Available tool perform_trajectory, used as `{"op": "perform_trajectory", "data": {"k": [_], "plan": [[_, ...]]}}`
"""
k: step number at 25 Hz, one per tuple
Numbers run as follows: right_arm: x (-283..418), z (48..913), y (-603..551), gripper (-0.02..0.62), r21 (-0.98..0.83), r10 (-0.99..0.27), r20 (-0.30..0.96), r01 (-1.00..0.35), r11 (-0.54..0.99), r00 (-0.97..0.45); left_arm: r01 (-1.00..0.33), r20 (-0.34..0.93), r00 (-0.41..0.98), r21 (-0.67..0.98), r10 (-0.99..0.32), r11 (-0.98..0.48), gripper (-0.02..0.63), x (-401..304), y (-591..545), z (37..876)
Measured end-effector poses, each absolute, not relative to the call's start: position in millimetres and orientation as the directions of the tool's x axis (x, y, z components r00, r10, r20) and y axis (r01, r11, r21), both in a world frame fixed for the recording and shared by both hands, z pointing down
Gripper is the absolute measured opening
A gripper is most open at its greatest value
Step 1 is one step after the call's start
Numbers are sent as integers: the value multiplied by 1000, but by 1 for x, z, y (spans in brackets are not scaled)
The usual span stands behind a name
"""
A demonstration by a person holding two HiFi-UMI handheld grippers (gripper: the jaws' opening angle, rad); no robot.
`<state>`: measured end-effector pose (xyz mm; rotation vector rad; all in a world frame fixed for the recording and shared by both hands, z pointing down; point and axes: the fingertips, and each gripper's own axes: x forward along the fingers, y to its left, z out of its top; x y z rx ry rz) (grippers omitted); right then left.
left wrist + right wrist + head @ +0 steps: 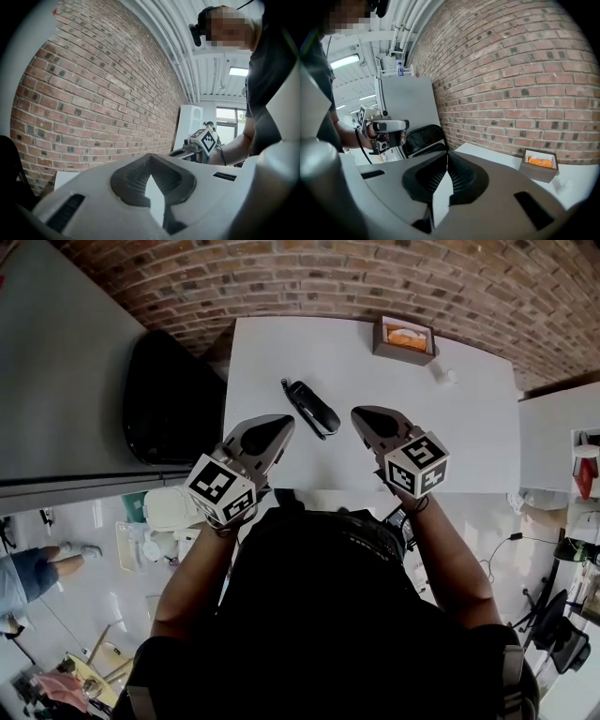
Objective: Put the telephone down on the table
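Note:
The black telephone handset (314, 407) lies flat on the white table (469, 437), its thin antenna end pointing to the far left. Neither gripper touches it. My left gripper (279, 423) hovers just left of and nearer than the handset, with its jaws shut and nothing between them. My right gripper (363, 414) hovers just right of the handset, also shut and empty. In the left gripper view the left gripper (149, 156) shows its jaws meeting at the tip. The right gripper view shows the same of the right gripper (447, 153). The handset is hidden in both gripper views.
A small cardboard box (405, 337) with something orange inside stands at the table's far edge, near a small white object (448, 376). A black chair (169, 399) stands at the table's left side. A brick wall (375, 277) runs behind the table.

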<state>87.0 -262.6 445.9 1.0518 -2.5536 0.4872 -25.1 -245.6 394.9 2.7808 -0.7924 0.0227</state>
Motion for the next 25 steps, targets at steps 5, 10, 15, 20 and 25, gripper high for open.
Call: {"op": "perform_trajectory", "data": {"k": [5,10,15,20,25], "plan": [[122,446,-235,17,-186,-561,424,-675,714,-711,-563,78,822,263,-565,-783,8,20,-216,392],[156,446,-199,15,-197,-521,415,-632,750,-746,-587,84,805,249,-587,-770,8,67,-171,392],[174,444,-162,15,-199,-487,405,-594,779,-774,-624,102,778,249,-621,-741,8,87,-130,394],[184,442,-134,15,-209,-482,398,-589,781,-780,-653,110,753,248,-649,-716,8,90,-99,393],[176,432,-106,15,-187,-496,385,-592,784,-778,-665,113,743,234,-660,-709,8,81,-75,388]]}}
